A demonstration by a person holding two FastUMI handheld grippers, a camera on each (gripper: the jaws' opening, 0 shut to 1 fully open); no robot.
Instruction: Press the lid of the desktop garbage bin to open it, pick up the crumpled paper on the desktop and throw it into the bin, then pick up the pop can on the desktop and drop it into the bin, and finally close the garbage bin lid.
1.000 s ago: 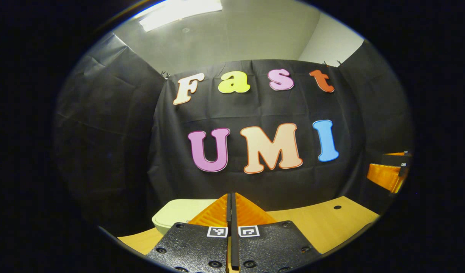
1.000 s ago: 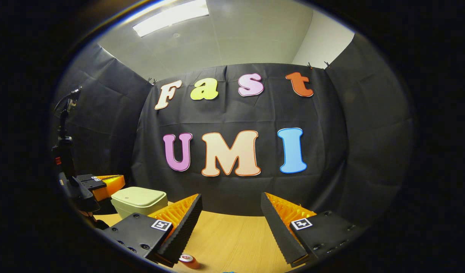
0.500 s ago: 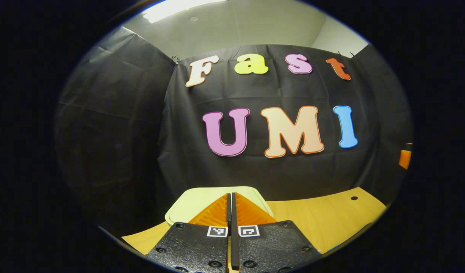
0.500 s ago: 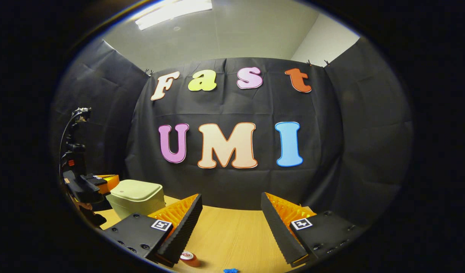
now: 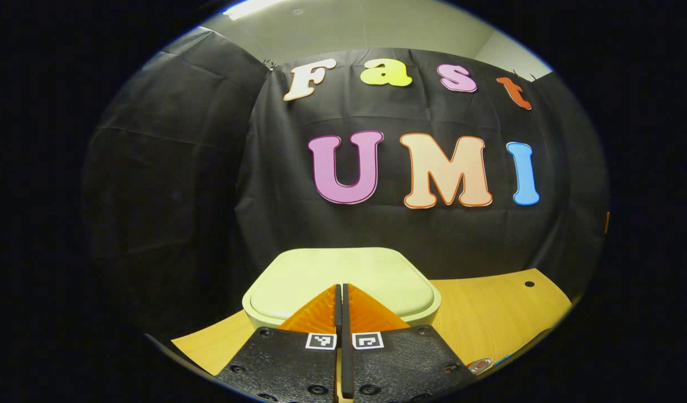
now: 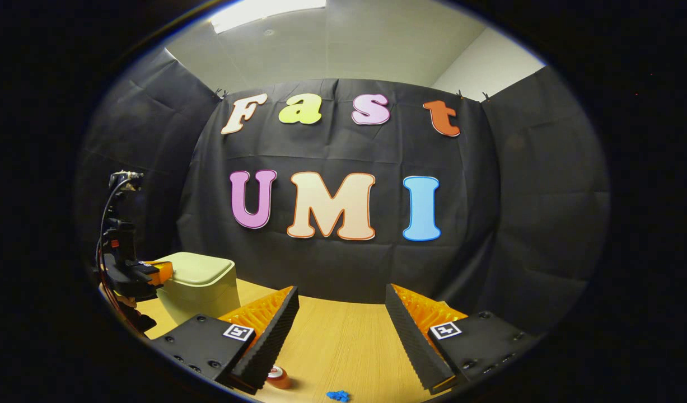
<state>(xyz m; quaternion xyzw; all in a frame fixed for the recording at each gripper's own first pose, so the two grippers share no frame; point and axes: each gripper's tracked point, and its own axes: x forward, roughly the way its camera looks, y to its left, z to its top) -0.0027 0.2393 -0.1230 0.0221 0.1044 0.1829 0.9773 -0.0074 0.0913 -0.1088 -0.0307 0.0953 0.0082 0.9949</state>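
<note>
The pale green bin point(image 5: 343, 274) stands close ahead in the left gripper view, lid down. My left gripper point(image 5: 341, 288) is shut with nothing in it, and its tips reach over the lid's front edge. Whether they touch it I cannot tell. The right gripper view has that bin point(image 6: 200, 282) at the far left, with the left gripper point(image 6: 135, 274) at its side. My right gripper point(image 6: 340, 296) is open and empty above the table. Below its left finger lies the pop can point(image 6: 277, 376), with a small blue crumpled piece point(image 6: 337, 396) just right of it. The can's top point(image 5: 480, 365) peeks in at lower right.
The wooden table point(image 6: 343, 341) runs back to the black cloth wall. A small round hole point(image 5: 525, 284) marks the tabletop's far right. A cable and a mount rise from the left gripper point(image 6: 116, 224).
My left gripper has swung toward the bin and come down near its lid, which now looks larger and centred. The right gripper has barely shifted and tilted down, so the blue piece came into view.
</note>
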